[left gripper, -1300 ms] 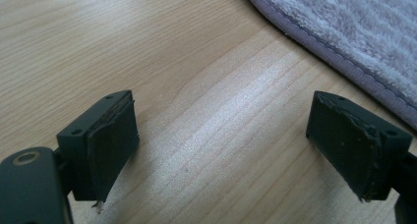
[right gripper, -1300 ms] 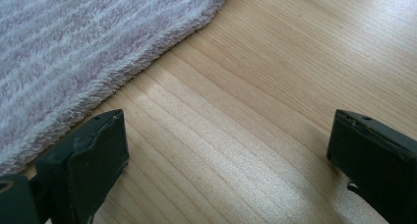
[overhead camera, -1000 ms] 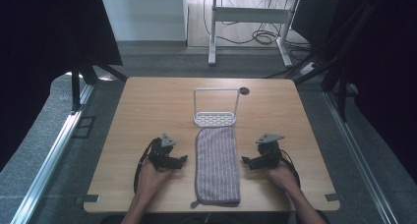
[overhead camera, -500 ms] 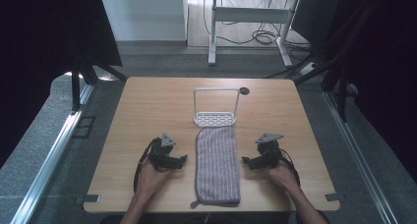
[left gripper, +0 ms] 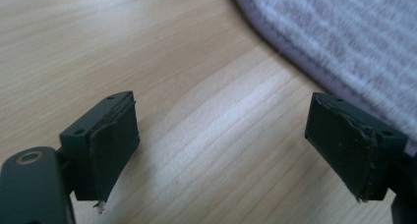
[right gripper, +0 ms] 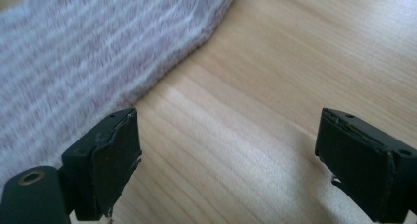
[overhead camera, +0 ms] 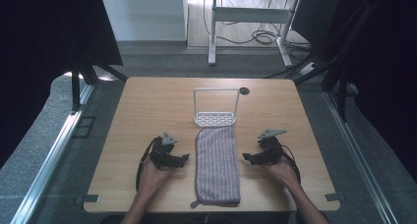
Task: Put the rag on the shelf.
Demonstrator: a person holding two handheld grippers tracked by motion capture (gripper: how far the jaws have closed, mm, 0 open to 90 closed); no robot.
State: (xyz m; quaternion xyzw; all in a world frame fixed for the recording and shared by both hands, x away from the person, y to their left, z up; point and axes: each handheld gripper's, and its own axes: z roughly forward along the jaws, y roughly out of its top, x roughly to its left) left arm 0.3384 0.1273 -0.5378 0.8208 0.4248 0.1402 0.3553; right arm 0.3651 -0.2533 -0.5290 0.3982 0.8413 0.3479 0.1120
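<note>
Grey striped terry towel [overhead camera: 218, 165] flat on the light wooden table [overhead camera: 147, 106], left gripper [overhead camera: 183, 158] and right gripper [overhead camera: 247, 157] flanking it, jaws spread, grasping nothing, right jaws just narrowing slightly, white wire rack [overhead camera: 215, 106] beyond.

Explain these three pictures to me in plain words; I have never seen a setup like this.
A person sits at a wooden table and holds a hand tool with a two-jawed claw in each hand: the left claw and the right claw. One picture looks down from above. The other two come from small cameras riding on each claw, looking along its black jaws. Between the claws lies a striped grey towel, flat on the wood. Behind it stands a small white wire rack. Both claws are open and hold nothing; the right claw's jaws have just been closing a little, with bare wood between them.
</note>
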